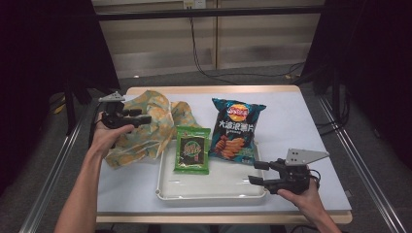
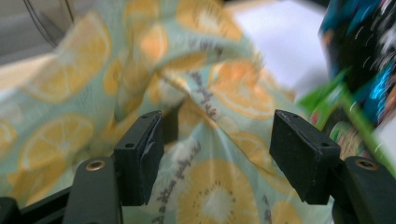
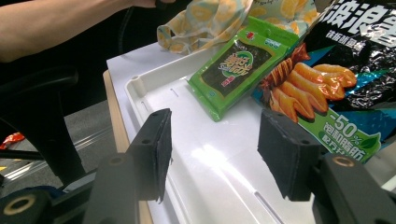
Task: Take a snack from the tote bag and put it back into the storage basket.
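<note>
Lemon-print bag (image 1: 145, 126) sits crumpled between my left tongs (image 1: 145, 116), spread and not pinching; right tongs (image 1: 260, 172) hang released over the tray (image 1: 214, 191).

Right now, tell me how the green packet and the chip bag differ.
The green packet is smaller and flat; the chip bag is bigger and puffed. The packet is light green with a dark panel; the bag is dark teal and black with pictured chips. The packet lies wholly inside the tray; the bag's top reaches past the tray's far rim. Both are upright, side by side.
</note>
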A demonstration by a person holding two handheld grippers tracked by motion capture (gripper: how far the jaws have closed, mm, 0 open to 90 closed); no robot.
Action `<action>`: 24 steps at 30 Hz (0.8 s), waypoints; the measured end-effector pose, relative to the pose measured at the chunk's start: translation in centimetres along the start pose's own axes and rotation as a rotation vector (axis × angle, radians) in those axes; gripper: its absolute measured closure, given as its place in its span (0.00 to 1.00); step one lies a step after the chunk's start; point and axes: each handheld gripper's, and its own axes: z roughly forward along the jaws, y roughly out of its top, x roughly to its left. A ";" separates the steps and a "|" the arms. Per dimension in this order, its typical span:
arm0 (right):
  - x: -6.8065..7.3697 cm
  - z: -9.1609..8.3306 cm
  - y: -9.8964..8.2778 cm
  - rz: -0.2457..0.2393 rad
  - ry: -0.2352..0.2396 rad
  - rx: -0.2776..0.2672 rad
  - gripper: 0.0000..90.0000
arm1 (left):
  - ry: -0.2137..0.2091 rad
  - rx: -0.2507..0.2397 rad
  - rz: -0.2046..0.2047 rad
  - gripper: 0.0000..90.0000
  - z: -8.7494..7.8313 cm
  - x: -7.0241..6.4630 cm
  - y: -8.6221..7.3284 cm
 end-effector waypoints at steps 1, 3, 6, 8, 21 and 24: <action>0.0 0.0 0.0 0.001 -0.003 0.002 0.50 | -0.006 0.018 0.014 0.42 0.2 -0.2 -0.3; 0.0 -0.1 0.0 0.003 -0.002 0.000 0.50 | -0.002 0.043 0.028 0.49 0.2 -0.5 -0.8; 0.0 -0.1 -0.1 0.003 -0.004 0.002 0.50 | -0.009 0.065 0.046 0.67 0.2 -0.9 -1.2; 0.0 0.0 -0.1 0.001 -0.009 0.006 0.50 | -0.023 0.079 0.079 0.81 0.0 -1.6 -1.8; 0.1 0.3 -0.1 0.001 -0.004 0.013 0.49 | -0.043 0.108 0.095 0.80 0.6 -3.0 -3.6; 0.0 0.2 -0.1 0.001 -0.008 0.010 0.49 | -0.059 0.073 0.080 0.77 -0.5 -2.6 -2.8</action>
